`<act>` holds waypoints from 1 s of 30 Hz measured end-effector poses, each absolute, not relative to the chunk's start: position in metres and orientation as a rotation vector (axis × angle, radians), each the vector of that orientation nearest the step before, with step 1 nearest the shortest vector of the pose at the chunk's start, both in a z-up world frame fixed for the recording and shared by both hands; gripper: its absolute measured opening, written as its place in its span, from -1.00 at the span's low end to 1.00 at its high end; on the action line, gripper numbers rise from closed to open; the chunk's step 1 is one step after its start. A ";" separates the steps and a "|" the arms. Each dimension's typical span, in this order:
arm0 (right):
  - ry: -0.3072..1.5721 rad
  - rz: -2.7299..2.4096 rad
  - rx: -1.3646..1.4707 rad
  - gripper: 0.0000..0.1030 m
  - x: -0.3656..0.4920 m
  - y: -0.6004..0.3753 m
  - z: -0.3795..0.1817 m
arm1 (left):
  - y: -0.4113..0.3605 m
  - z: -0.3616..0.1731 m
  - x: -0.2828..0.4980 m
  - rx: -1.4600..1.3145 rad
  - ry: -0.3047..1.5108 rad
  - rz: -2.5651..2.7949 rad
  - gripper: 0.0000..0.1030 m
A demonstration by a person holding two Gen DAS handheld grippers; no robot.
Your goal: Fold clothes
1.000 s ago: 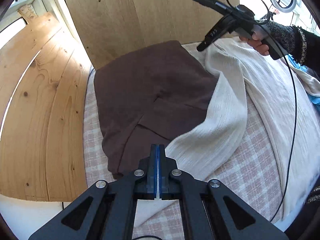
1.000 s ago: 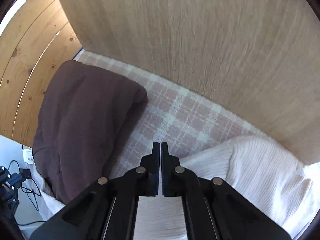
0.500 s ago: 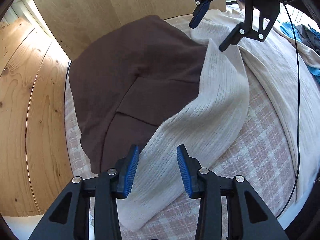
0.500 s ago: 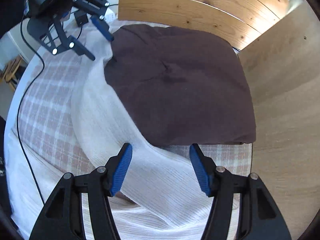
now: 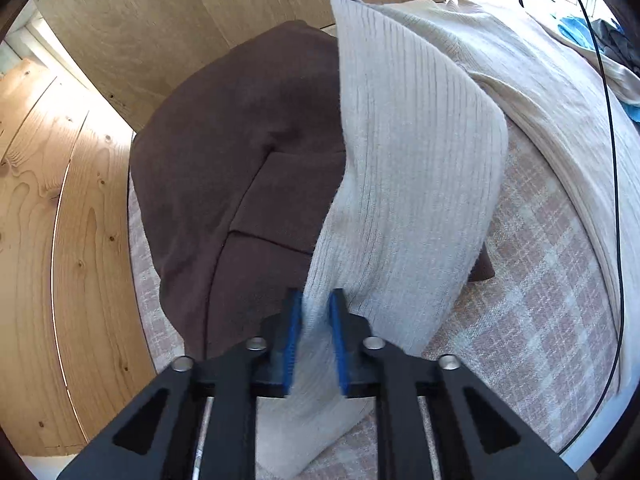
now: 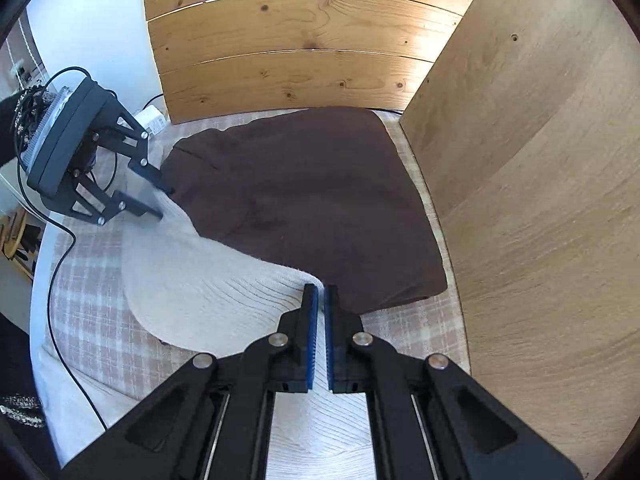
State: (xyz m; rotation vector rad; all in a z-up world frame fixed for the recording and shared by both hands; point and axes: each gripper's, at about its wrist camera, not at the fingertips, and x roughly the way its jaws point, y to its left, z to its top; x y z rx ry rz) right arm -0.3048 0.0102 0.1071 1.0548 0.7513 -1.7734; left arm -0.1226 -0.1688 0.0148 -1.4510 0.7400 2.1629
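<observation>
Both grippers went from spread over the cream sweater (image 5: 416,184) to clamped on it: left gripper (image 5: 314,340) closing on the sleeve's near end, right gripper (image 6: 320,336) pinching the far end. Sleeve hangs between them over the brown garment (image 6: 312,200) on the checked bedspread (image 5: 552,312). Keep both pinches tight, lift evenly, carry the sleeve clear of the brown garment.

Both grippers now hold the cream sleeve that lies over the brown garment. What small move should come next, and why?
Probably lift both grippers together and carry the cream sleeve across onto the cream sweater's body. The left gripper, its jaws closing, and the right gripper pinch its two ends, and it drapes over the brown garment.
</observation>
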 end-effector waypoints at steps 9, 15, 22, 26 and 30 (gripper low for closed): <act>0.752 -1.839 1.032 -0.93 -0.297 0.010 0.105 | -0.197 0.064 -0.110 -1.396 0.570 2.314 -0.89; 0.732 -1.910 1.032 -0.94 -0.280 0.026 0.117 | -0.183 0.114 -0.074 -1.283 0.495 2.324 -0.89; 0.732 -1.954 1.247 -0.93 -0.212 0.113 0.117 | -0.093 0.143 0.003 -1.276 0.231 2.016 -0.67; 0.698 -1.969 1.469 -0.57 -0.166 0.170 0.108 | -0.063 0.139 0.080 -1.277 0.422 1.935 -0.52; 0.349 -2.116 1.503 -0.42 -0.133 0.208 0.132 | -0.081 0.118 0.116 -1.353 0.454 2.028 -0.46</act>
